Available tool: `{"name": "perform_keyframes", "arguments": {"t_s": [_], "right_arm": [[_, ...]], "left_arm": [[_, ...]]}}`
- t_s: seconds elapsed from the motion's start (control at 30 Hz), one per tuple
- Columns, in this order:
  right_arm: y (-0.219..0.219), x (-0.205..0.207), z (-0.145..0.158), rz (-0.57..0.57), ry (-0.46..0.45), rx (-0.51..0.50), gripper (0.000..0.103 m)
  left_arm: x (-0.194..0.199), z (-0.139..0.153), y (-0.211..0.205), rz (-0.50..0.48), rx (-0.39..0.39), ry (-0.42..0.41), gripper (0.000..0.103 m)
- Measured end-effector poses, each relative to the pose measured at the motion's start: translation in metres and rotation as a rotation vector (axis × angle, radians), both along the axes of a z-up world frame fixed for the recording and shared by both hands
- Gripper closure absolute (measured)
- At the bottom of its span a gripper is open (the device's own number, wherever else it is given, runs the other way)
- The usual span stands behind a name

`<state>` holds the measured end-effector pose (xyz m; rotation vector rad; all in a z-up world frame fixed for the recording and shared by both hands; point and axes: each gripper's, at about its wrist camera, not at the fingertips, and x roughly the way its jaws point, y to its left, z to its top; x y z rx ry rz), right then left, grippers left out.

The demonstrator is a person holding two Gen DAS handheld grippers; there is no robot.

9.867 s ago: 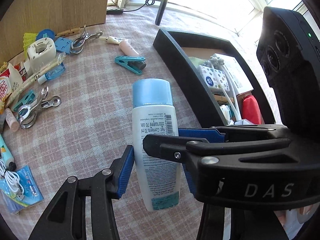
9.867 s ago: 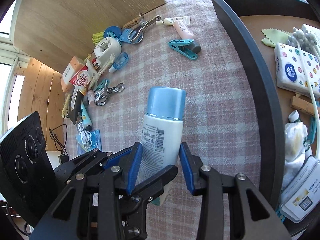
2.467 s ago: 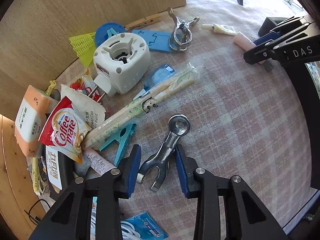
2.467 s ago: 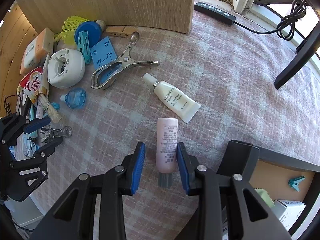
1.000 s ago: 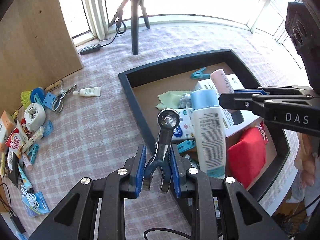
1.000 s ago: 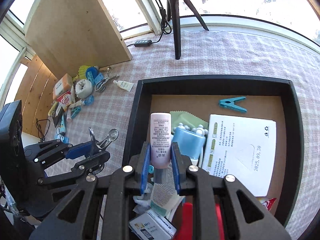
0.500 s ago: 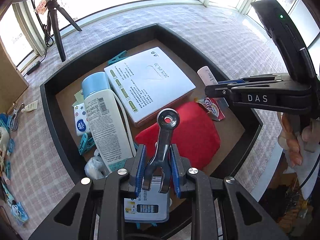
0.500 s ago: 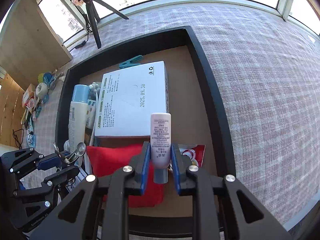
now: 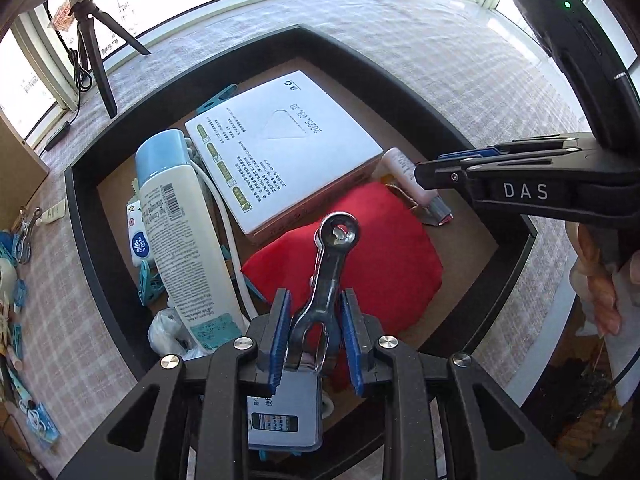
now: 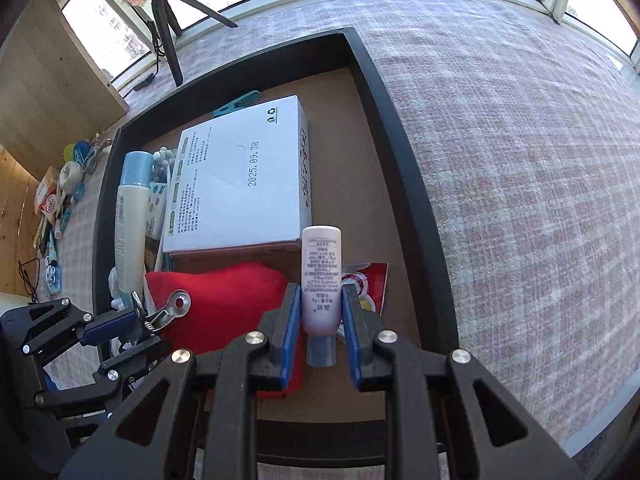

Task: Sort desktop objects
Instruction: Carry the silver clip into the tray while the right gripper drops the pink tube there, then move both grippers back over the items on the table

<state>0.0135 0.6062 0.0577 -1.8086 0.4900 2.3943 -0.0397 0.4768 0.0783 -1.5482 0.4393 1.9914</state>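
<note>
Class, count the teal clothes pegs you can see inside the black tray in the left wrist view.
2: one teal peg by the tray's far wall behind the white box, another left of the lotion bottle. Clutter may hide more.

Red pouch (image 9: 384, 248) half hidden; blue clip (image 10: 236, 105) mostly under box (image 10: 240, 176)

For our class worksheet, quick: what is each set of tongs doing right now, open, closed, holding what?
Left tongs: closed on the metal clip, over the black tray.
Right tongs: closed on the pink tube, over the same tray.
</note>
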Motion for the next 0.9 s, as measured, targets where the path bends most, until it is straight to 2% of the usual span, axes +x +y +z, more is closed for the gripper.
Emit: {"name": "perform_keyframes", "arguments": {"t_s": [0.07,0.13,0.53,0.9], "right_arm": [[0.001,0.000,0.000,-0.005,-0.002,0.001,0.076],[0.002,0.000,0.000,-0.012,0.000,0.002,0.072],[-0.009,-0.009,0.007,0.026,0.011,0.002,0.072],[-0.042,-0.034,0.023,0.113,0.038,0.004,0.071]], "left_arm": [[0.000,0.001,-0.001,0.008,-0.001,0.001,0.061],[0.000,0.002,-0.002,0.012,0.006,0.005,0.061],[-0.007,0.011,-0.022,0.061,0.024,0.029,0.060],[-0.027,0.023,-0.075,0.194,0.032,0.066,0.061]]}}
